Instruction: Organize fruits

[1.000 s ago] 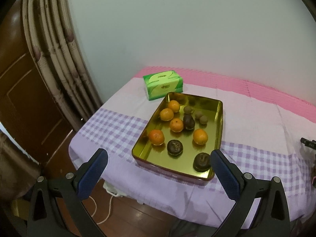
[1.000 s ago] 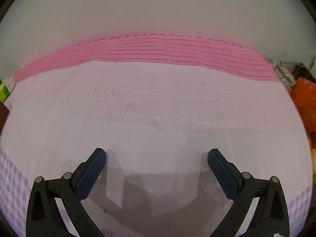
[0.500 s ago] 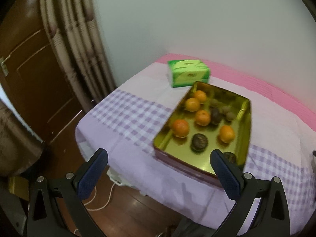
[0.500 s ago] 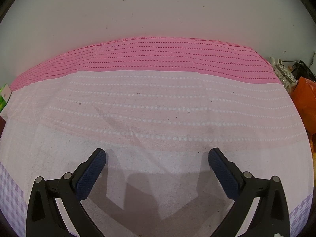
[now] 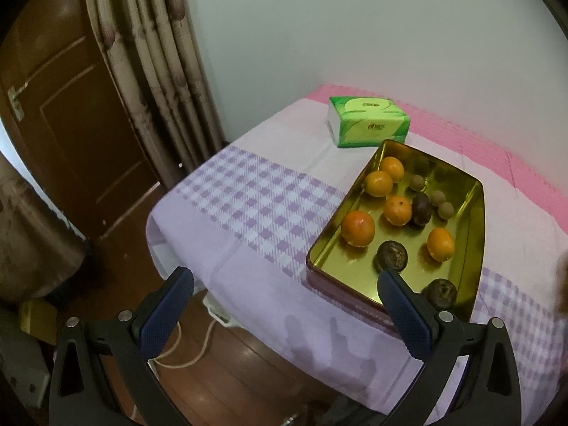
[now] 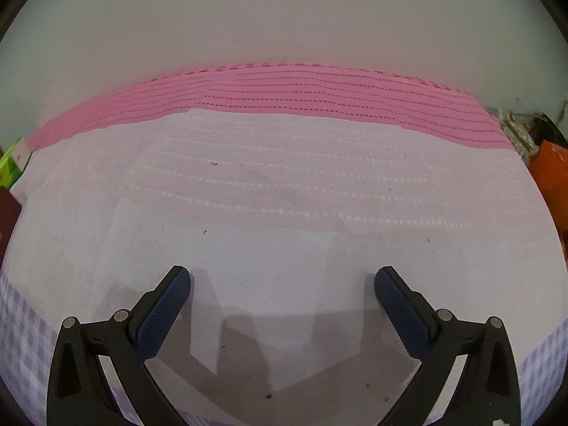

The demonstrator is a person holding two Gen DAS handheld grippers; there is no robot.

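Observation:
A gold metal tray (image 5: 474, 234) lies on the cloth-covered table at right in the left wrist view. It holds several oranges, such as the nearest orange (image 5: 358, 228), dark wrinkled fruits like the one at the front (image 5: 391, 256), and small brownish round fruits (image 5: 417, 182). My left gripper (image 5: 285, 278) is open and empty, held above the table's near-left corner, left of the tray. My right gripper (image 6: 282, 278) is open and empty, low over bare pale cloth (image 6: 284, 195). No fruit shows in the right wrist view.
A green tissue pack (image 5: 369, 120) sits behind the tray by the wall. A curtain (image 5: 156, 71) and brown door (image 5: 64, 124) stand left, with a white cable (image 5: 198, 351) on the wood floor. Orange packaging (image 6: 550, 174) lies at the table's right end.
The left gripper has swung left, so the tray has slid to the right of its view and more door and floor show. The right gripper shifted only slightly over the cloth.

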